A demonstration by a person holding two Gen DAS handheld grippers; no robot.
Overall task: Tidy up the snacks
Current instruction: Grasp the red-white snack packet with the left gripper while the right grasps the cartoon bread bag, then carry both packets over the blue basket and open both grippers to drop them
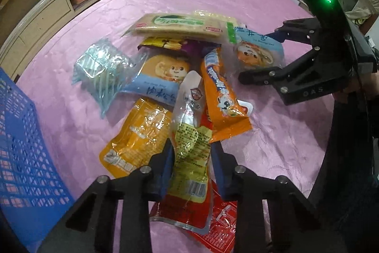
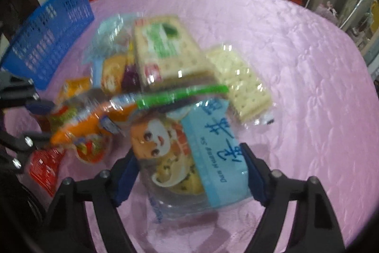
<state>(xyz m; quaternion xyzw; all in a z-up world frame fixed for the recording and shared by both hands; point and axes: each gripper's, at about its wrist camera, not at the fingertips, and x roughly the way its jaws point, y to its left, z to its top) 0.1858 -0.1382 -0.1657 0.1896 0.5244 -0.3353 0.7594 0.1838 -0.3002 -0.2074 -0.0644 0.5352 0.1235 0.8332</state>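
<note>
A heap of snack packets lies on a pink tablecloth (image 1: 272,146). My left gripper (image 1: 192,158) has its blue pads on both sides of a clear pouch with a yellow label (image 1: 191,132), closed against it. My right gripper (image 2: 189,170) is wide around a bread packet with a cartoon face and light blue band (image 2: 189,151); the pads sit beside its edges, not clearly squeezing. It shows in the left wrist view (image 1: 258,52) too, with the right gripper (image 1: 257,55) astride it. An orange packet (image 1: 222,96) and a cracker pack (image 1: 180,26) lie in the heap.
A blue plastic basket (image 1: 26,146) stands at the left table edge, also in the right wrist view (image 2: 49,39). A clear cracker pack (image 2: 239,82), a silver-blue packet (image 1: 101,65), yellow (image 1: 137,134) and red (image 1: 222,222) pouches lie around. Shelving stands beyond the table.
</note>
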